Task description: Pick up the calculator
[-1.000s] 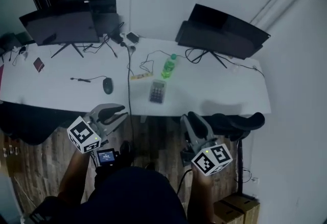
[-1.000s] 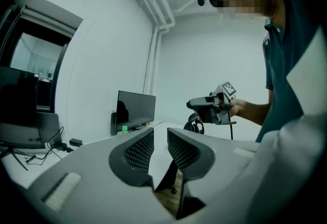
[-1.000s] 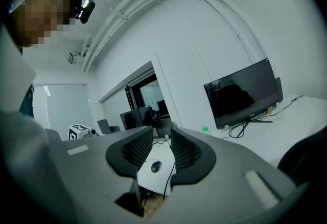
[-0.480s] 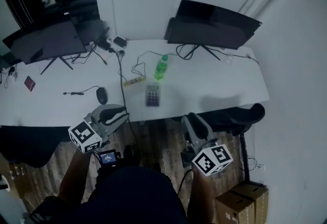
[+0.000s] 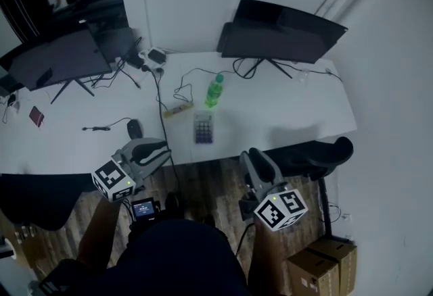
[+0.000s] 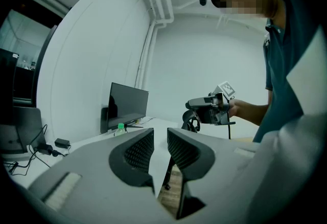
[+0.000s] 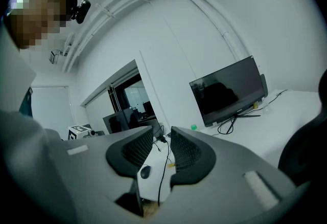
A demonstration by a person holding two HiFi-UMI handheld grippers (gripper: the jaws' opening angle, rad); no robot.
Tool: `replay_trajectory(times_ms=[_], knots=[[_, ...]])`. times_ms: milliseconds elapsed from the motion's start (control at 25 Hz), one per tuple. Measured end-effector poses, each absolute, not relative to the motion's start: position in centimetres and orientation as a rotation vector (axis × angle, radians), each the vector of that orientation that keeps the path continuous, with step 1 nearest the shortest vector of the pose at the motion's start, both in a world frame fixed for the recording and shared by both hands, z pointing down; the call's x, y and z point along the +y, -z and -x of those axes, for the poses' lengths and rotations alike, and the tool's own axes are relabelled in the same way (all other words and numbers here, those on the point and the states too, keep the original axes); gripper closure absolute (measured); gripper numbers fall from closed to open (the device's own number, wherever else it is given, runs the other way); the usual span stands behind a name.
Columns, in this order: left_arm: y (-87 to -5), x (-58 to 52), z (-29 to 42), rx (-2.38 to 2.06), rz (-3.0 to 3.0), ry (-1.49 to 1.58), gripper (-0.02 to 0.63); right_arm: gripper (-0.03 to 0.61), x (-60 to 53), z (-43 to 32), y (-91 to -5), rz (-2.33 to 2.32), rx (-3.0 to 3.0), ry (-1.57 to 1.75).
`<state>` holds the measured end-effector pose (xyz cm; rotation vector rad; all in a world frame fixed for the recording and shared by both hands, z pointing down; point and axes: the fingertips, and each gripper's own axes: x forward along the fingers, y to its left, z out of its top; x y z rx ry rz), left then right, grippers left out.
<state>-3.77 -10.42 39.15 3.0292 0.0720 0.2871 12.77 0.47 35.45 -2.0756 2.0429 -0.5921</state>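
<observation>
On the desk (image 5: 291, 109) a green bottle (image 5: 214, 90) is seen upright, its contents not to be made out. Cardboard boxes (image 5: 316, 273) are stacked on the floor at the right, their insides hidden. The calculator (image 5: 203, 128) is laid flat just in front of the bottle, near the desk's front edge. The left hand-held gripper (image 5: 153, 151) and right hand-held gripper (image 5: 261, 163) are held short of the desk, jaws drawn together on nothing. Since a second ago the calculator has not been shifted, and both grippers are kept back from it.
</observation>
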Motion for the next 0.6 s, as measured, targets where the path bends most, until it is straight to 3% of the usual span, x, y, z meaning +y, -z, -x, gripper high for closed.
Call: replay_trajectory(times_ms=[600], knots=[[-39.7, -15.4, 4.2, 0.030, -3.006, -0.254, 0.537, 0.463, -6.2, -12.2, -35.7, 2.043, 2.116, 0.624]])
